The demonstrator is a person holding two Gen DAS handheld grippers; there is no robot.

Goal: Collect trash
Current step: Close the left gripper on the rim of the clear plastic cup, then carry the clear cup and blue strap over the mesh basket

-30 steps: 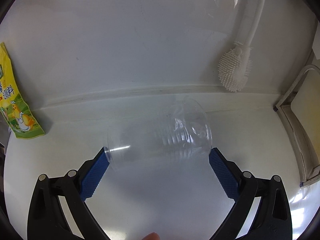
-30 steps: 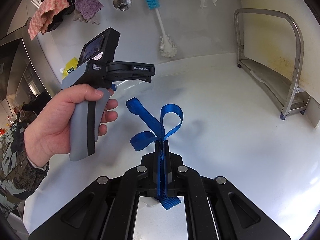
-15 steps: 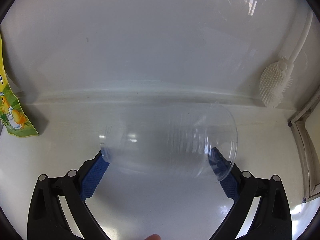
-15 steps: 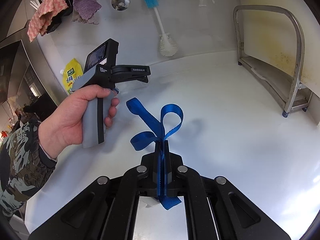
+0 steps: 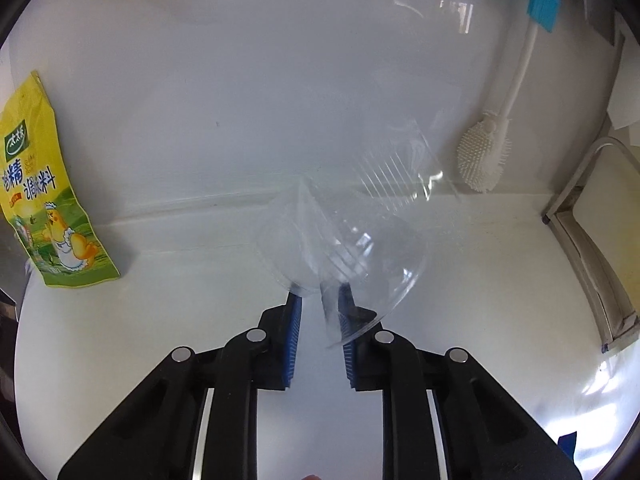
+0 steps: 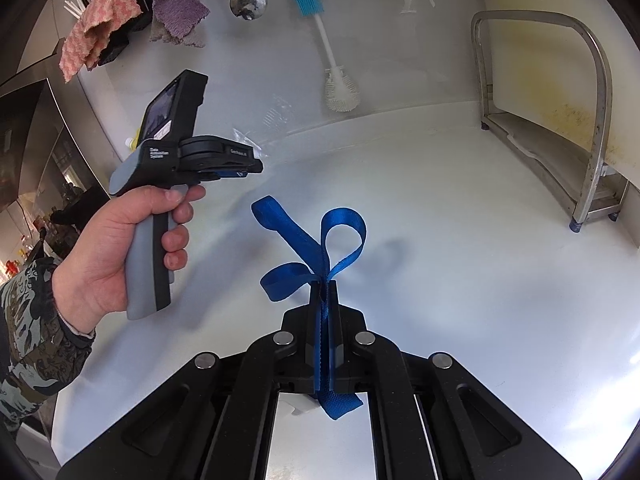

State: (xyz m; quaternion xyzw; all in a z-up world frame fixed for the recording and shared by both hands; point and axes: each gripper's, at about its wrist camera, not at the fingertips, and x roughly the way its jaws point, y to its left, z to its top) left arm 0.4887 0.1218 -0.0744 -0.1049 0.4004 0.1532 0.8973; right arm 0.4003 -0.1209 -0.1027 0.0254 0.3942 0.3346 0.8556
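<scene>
A clear plastic cup (image 5: pixel 360 236) is squashed between the blue pads of my left gripper (image 5: pixel 318 300), which is shut on it and holds it above the white counter (image 5: pixel 480 280). The cup tilts up to the right. In the right wrist view the left gripper (image 6: pixel 244 168) shows at the left in a hand, with the faint cup (image 6: pixel 272 120) at its tip. My right gripper (image 6: pixel 325 280) is shut on a looped blue strap (image 6: pixel 316 240) above the counter.
A yellow snack packet (image 5: pixel 44 204) leans on the back wall at the left. A white bristle brush (image 5: pixel 484 160) leans on the wall at the right. A metal rack (image 6: pixel 560 120) stands at the far right. Cloths (image 6: pixel 100 32) and a ladle (image 6: pixel 248 0) hang above.
My left gripper has closed from wide open onto the clear cup, crushing it, and lifted it. My right gripper still holds the blue strap in the same place.
</scene>
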